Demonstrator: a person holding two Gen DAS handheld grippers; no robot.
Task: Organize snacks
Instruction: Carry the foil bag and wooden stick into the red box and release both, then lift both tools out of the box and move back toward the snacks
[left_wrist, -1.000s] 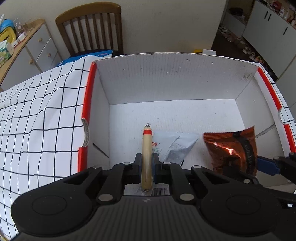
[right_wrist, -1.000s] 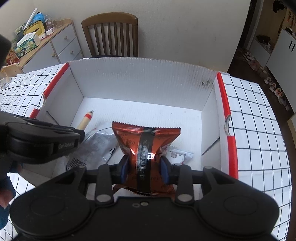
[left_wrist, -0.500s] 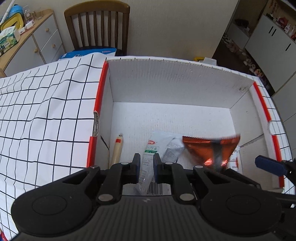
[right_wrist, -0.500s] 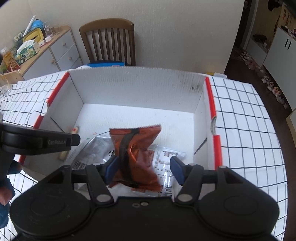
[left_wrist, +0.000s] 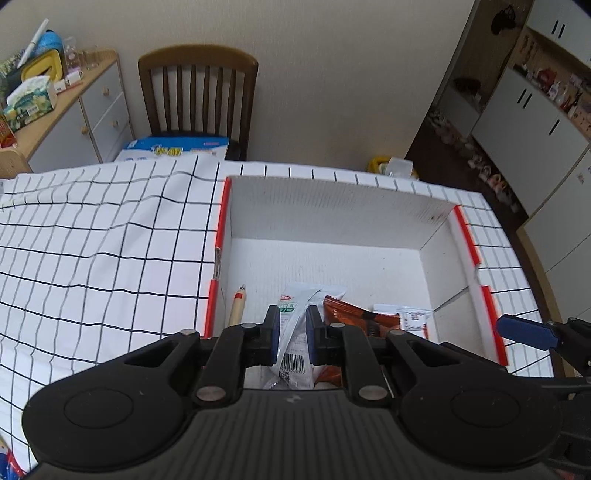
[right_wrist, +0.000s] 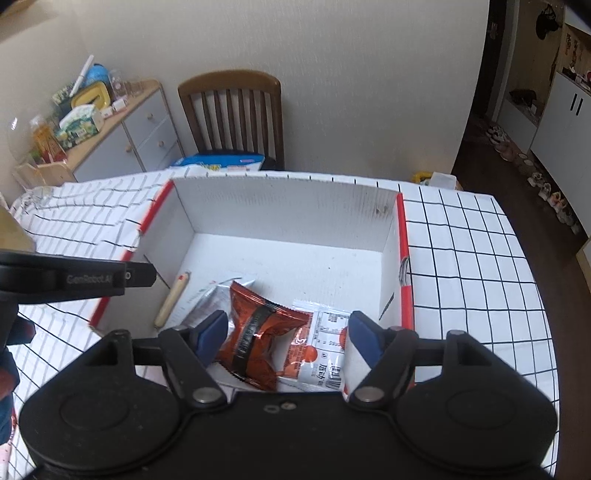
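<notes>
Four snacks lie in the corrugated white box (right_wrist: 280, 218): crinkly foil pouches, one stick.

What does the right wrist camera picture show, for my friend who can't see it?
The right gripper hangs open over a white box with red edges, holding nothing. Inside lie an orange snack bag, a white packet, a silvery packet and a sausage stick.

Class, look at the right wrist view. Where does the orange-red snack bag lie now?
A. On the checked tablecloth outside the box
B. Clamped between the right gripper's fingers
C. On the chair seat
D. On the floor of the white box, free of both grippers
D: the orange-red snack bag lies on the floor of the white box, below the open right gripper, whose fingers do not touch it.
</notes>
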